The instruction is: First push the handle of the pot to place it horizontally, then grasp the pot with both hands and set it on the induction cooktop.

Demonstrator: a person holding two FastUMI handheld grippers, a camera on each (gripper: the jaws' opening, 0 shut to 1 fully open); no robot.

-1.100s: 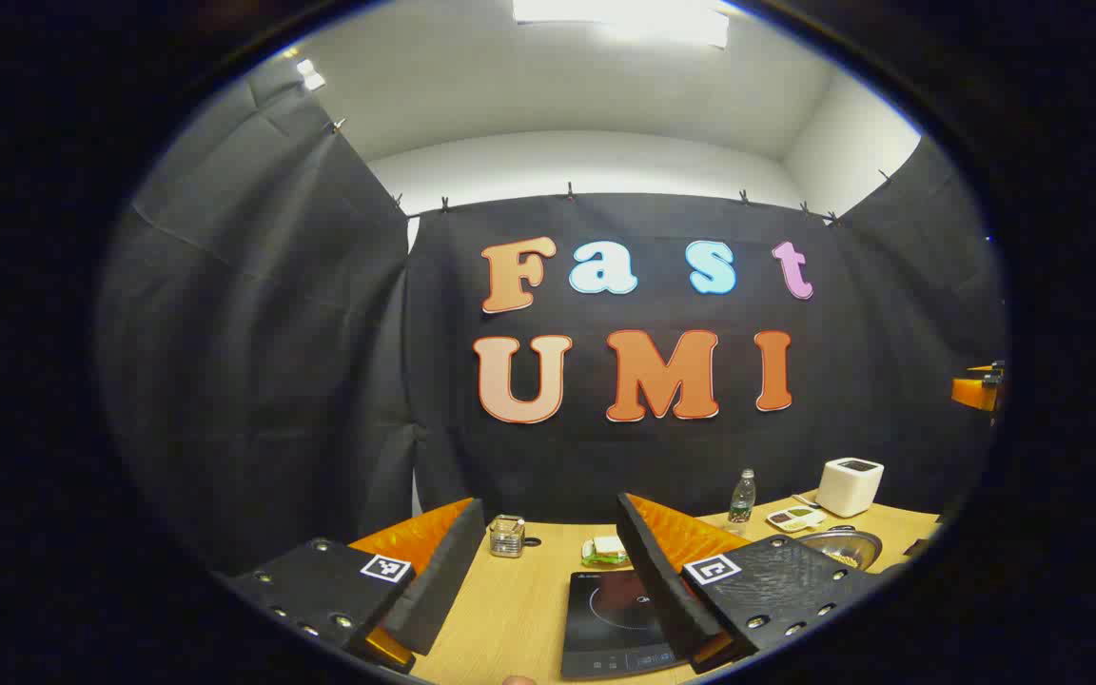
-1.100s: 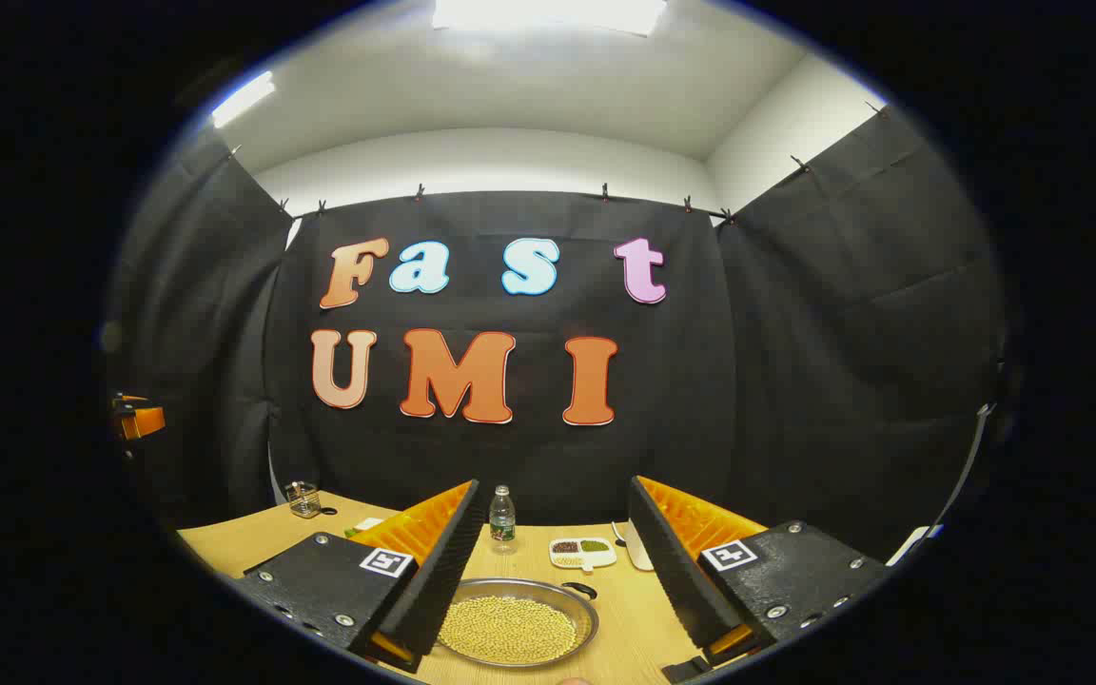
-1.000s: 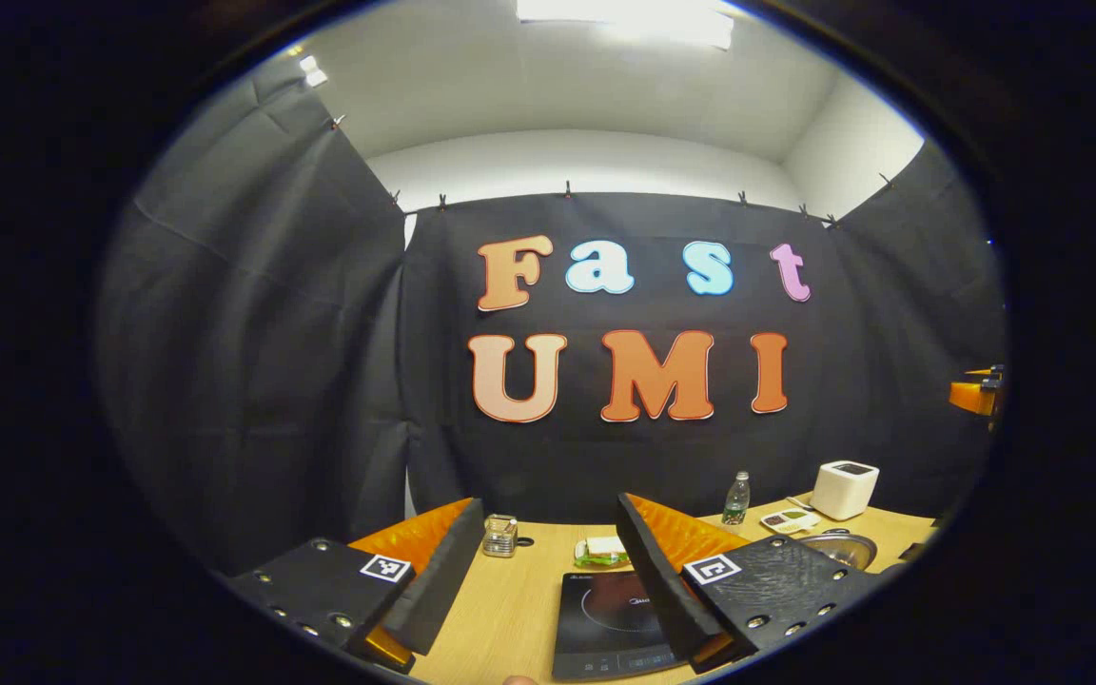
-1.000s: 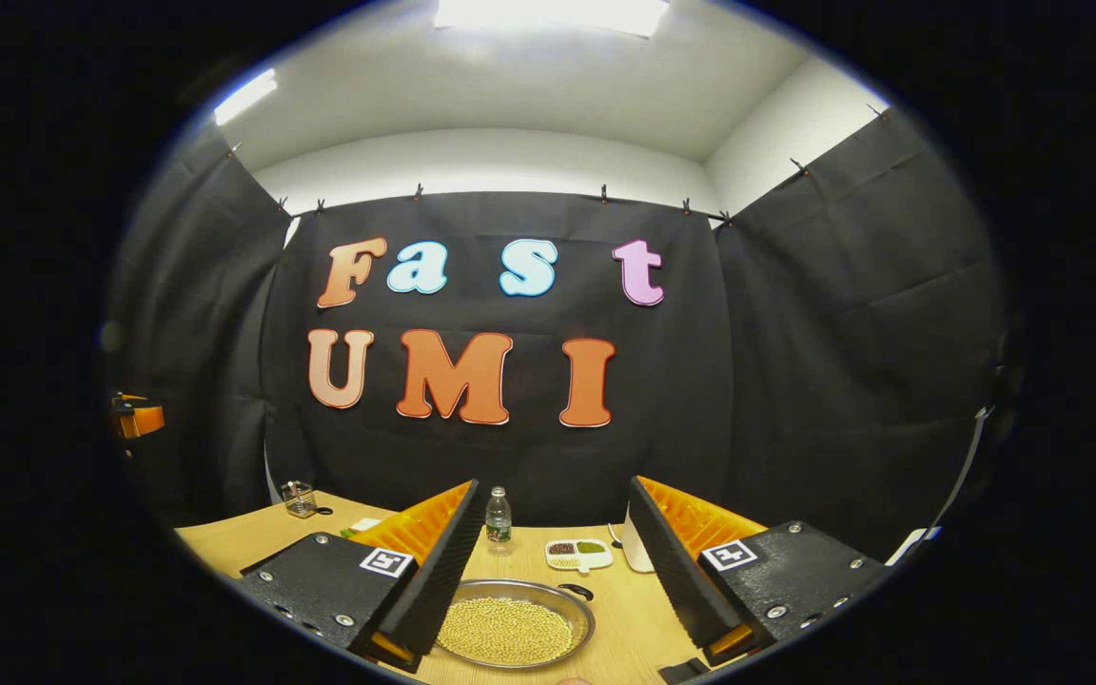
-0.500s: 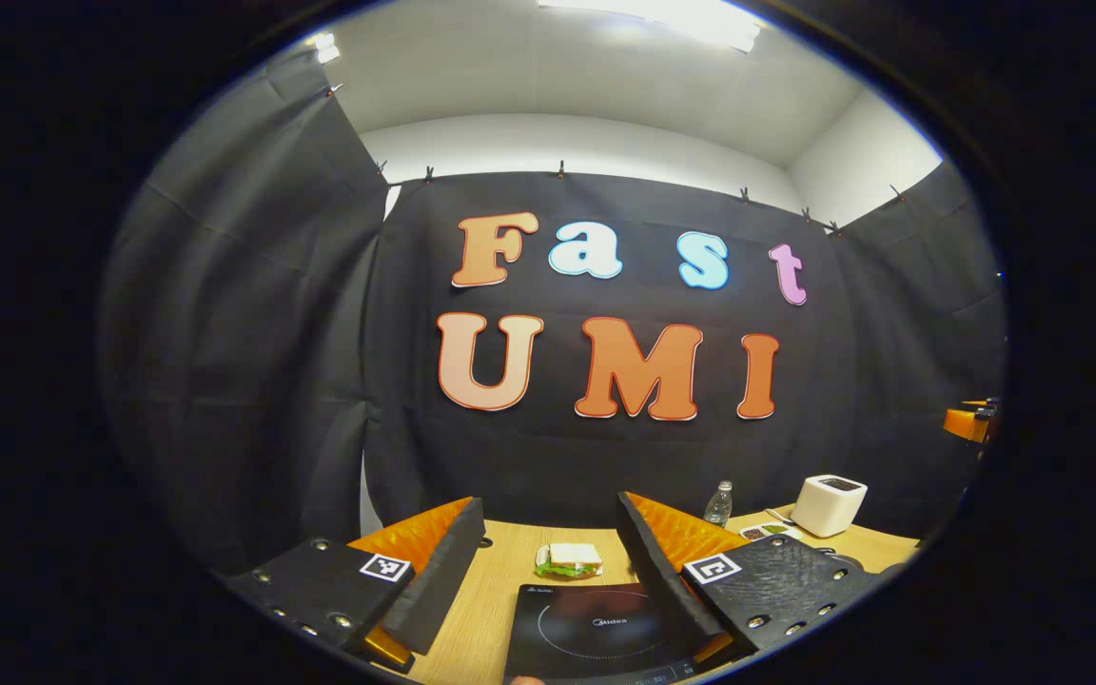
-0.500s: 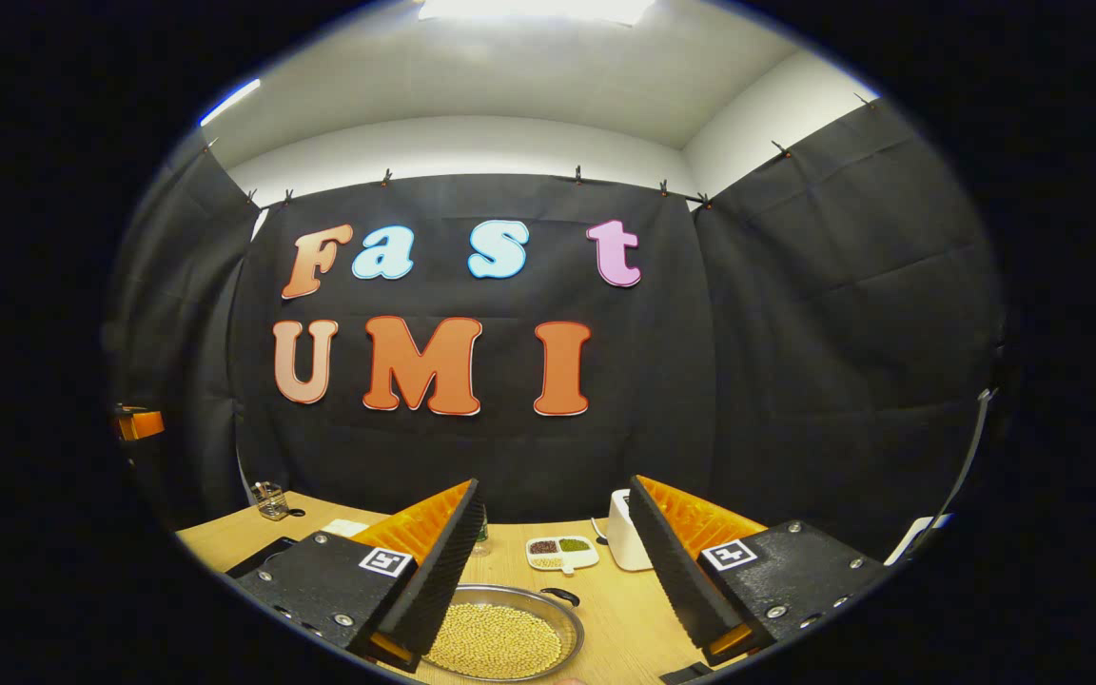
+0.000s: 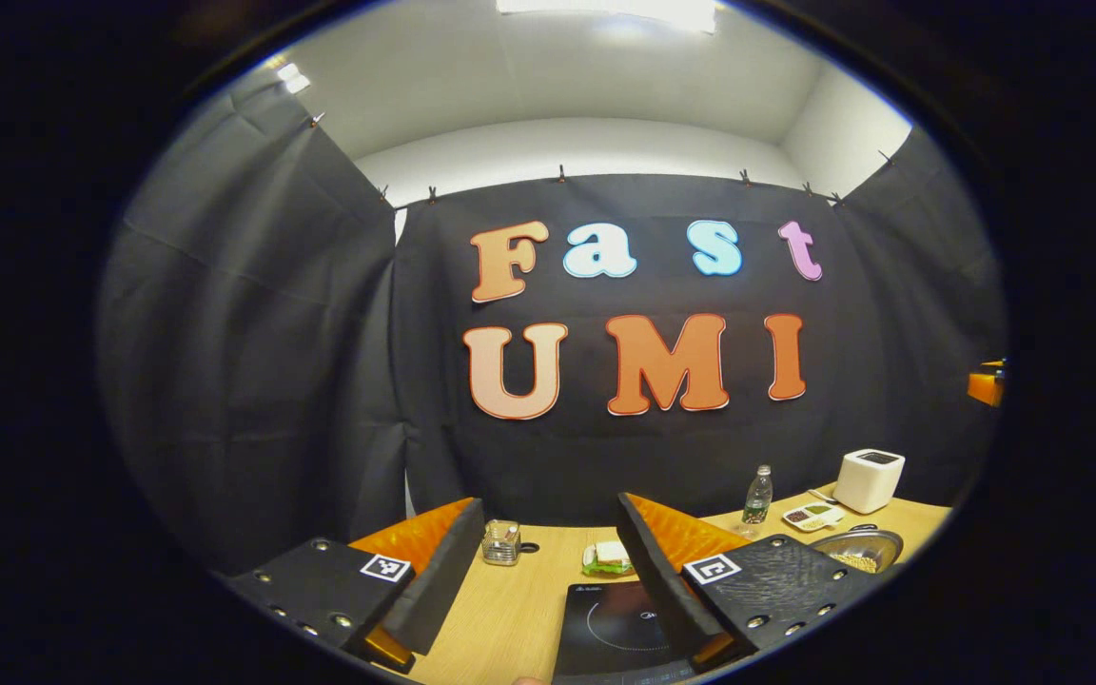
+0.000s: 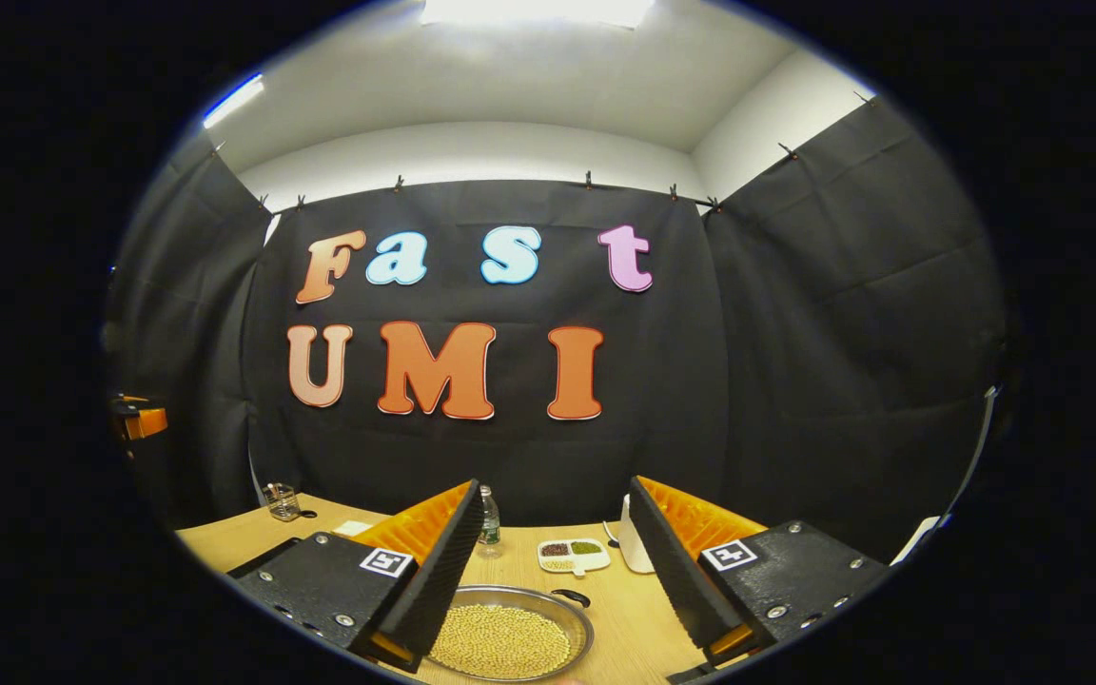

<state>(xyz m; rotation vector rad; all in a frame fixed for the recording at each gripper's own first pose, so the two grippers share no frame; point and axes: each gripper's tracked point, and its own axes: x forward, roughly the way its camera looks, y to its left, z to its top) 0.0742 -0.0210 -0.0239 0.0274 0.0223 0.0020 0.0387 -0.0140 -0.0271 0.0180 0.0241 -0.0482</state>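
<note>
Left hand-held gripper (image 7: 548, 571) held above the light wooden counter (image 7: 510, 609), jaws spread wide, nothing between them; below and just ahead of it lies the flat black glass induction cooktop (image 7: 610, 628), partly hidden behind the gripper's right finger; past the cooktop a sandwich on a small green plate (image 7: 605, 558); to the left of that a small clear glass jar (image 7: 501, 542); farther right along the counter a clear plastic water bottle (image 7: 757, 495), a white divided dish of beans (image 7: 812, 515) and a white boxy appliance (image 7: 869, 480).

Right hand-held gripper (image 8: 553, 571) likewise spread wide and gripping nothing; the shallow round steel pot (image 8: 510, 639) sits on the counter directly below the gap between its fingers, filled with pale yellow beans, its short dark handle (image 8: 570, 597) at the far right of the rim, pointing away to the right; pot well apart from the cooktop, resting on bare wood; neither gripper touches it; beyond the pot stand the bottle, the divided dish and the appliance.
</note>
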